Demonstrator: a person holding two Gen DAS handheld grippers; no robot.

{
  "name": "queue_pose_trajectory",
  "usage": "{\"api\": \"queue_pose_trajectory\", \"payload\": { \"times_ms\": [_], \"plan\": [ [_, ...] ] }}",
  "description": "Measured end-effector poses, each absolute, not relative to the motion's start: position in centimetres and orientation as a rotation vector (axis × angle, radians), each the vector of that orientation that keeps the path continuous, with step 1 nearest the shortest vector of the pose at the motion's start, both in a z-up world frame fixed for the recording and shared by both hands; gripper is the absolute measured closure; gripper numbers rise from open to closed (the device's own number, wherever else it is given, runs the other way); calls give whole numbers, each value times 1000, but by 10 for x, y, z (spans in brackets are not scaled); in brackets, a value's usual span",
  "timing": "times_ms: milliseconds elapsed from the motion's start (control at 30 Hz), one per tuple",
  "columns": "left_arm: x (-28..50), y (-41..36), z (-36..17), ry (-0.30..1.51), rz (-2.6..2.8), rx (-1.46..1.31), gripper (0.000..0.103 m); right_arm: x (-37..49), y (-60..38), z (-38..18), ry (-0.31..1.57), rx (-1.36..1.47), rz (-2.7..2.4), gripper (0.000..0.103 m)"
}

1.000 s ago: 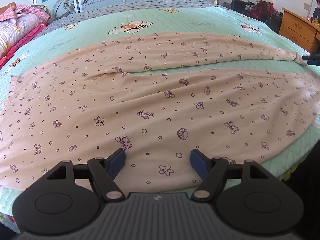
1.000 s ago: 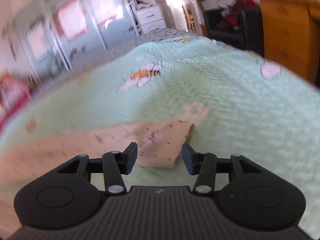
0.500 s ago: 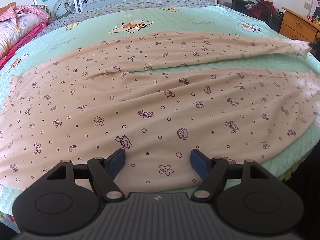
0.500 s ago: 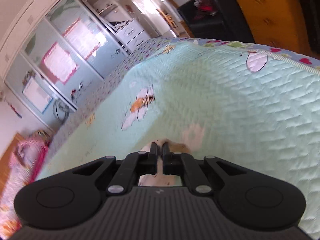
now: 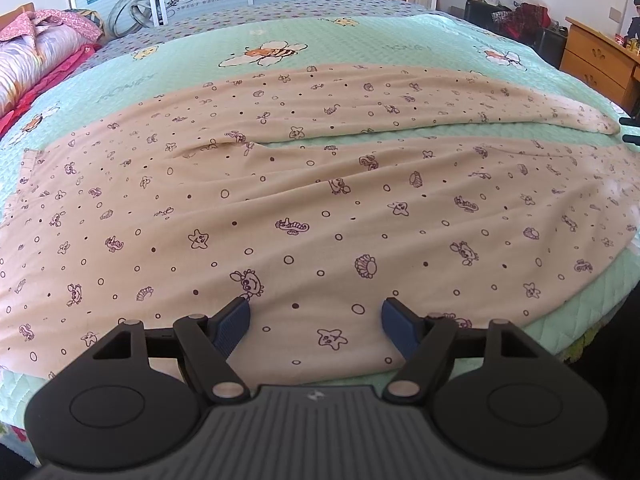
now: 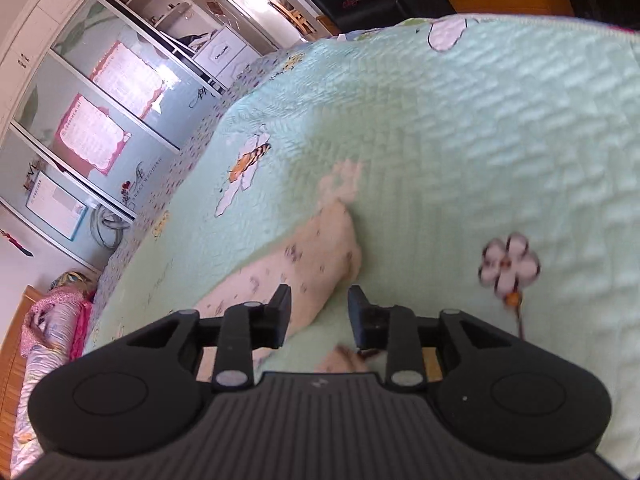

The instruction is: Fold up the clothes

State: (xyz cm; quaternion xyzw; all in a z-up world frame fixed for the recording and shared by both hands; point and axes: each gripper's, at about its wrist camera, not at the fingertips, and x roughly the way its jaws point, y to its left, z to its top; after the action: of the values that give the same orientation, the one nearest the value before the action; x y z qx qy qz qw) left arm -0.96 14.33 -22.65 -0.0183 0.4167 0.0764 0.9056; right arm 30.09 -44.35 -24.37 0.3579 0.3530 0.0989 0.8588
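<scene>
Both views were bright with soft daylight, shadows faint. The left wrist view was sharp, its lines bowed by the fisheye, corners vignetted black. The right wrist view was tilted and motion-blurred: the quilt point(image 6: 500, 128) and its flower print point(image 6: 510, 266) smeared, the cloth point(image 6: 320, 256) washed out pale. Glare whitened the wardrobe doors point(image 6: 120, 92) and far shelves.

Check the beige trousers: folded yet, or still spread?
Spread. The beige trousers lie flat on the green bedspread, both legs apart, unstacked.
</scene>
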Motion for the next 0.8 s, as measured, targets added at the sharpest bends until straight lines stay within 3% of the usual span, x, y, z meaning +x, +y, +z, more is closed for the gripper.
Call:
{"api": "queue_pose_trajectory", "payload": {
  "times_ms": [167,233,300,600,800],
  "plan": [
    [-10,143,-226,863,159,-34,27,317,-443,-264,739,918,149,65],
    [-10,143,-225,864,160,-33,27,323,-440,-267,733,963,132,70],
    [-10,143,-226,865,159,-29,27,328,-432,-254,691,963,191,102],
    [-10,143,-226,864,159,-32,27,381,-392,-143,540,721,297,102],
    [-11,145,-226,861,156,-43,27,389,-389,-127,484,746,345,102]
  ]
}}
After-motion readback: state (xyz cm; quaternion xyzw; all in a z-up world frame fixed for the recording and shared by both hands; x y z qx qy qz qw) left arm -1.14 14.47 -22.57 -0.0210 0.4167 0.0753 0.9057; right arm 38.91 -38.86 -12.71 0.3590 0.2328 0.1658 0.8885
